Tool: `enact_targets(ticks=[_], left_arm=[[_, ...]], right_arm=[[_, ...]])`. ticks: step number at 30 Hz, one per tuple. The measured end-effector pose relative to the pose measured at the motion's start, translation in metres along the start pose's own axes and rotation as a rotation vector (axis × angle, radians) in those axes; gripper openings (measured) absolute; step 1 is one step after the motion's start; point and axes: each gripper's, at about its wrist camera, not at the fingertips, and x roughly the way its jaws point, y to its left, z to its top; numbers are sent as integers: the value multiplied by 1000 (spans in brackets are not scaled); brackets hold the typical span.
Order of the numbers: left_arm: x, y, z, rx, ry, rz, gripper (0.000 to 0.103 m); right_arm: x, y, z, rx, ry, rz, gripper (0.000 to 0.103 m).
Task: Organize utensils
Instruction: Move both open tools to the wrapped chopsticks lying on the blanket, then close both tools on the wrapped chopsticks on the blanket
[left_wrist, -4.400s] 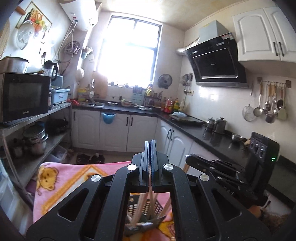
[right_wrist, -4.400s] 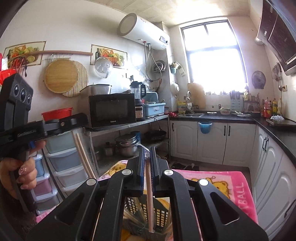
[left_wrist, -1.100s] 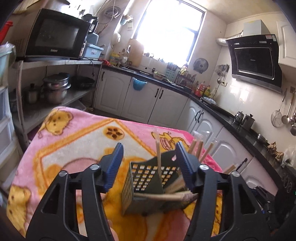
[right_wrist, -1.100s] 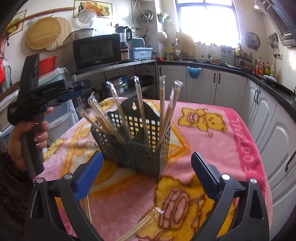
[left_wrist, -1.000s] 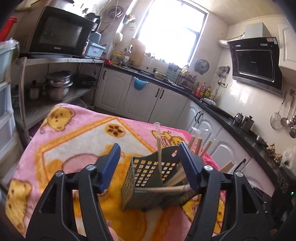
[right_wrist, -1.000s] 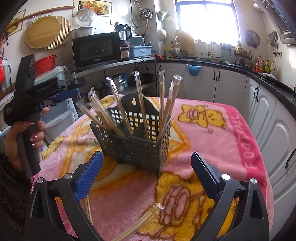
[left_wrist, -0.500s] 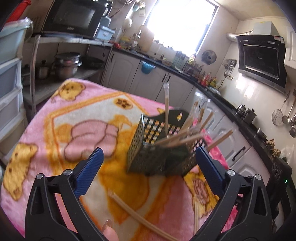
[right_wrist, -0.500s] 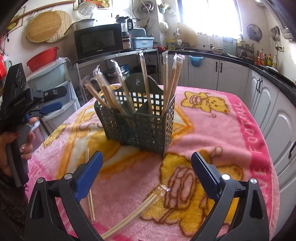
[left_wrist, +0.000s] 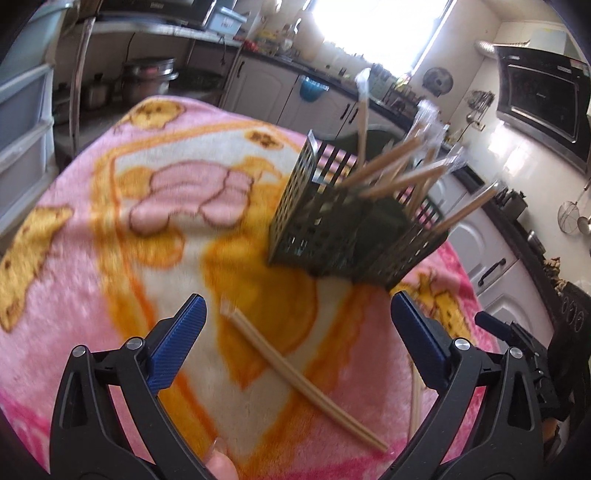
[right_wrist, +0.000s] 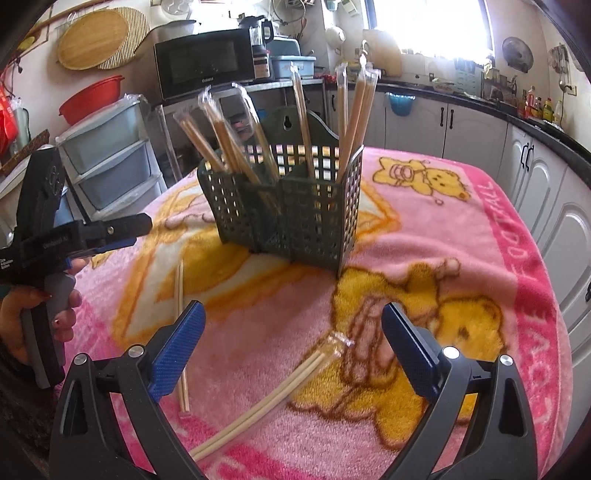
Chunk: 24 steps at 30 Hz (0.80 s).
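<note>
Left wrist view: both grippers are held wide open and empty above loose chopstick pairs.

Wrapped wooden chopstick pairs are stood upright or leaning in the dark green perforated plastic utensil basket (right_wrist: 286, 206), which is set on the pink and yellow cartoon blanket (right_wrist: 461, 236). Two pairs are left lying flat on the blanket, near the basket, judged to be the next items for collection. One loose pair (left_wrist: 303, 380) is framed between the fingers of the left gripper (left_wrist: 297, 341); nothing is held or touched. The other pair in clear wrapping (right_wrist: 273, 397) is framed by the right gripper (right_wrist: 293, 345), likewise fully spread and empty. Each gripper appears positioned for a descent onto its pair.
</note>
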Motion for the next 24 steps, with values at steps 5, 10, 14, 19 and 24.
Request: enact_targets(ticks=[5,10,14,19,24], left_arm=[[15,4,-15,-19,59,-6,92],[32,7,-24,-39,106,10,92],[45,12,-23,-72,133,5,92],[61,19,-16,-83,145,14,83],[67,29,-6,-99,131,47,55]], right_arm=[[9,-2,-12,19,42,9,93],[20,-1,-24,27,87,15,93],[29,-6,-28,57,127,25,93],[49,-17,-27,109,197,32,76],[68,-26,-27,165,226,46,67]])
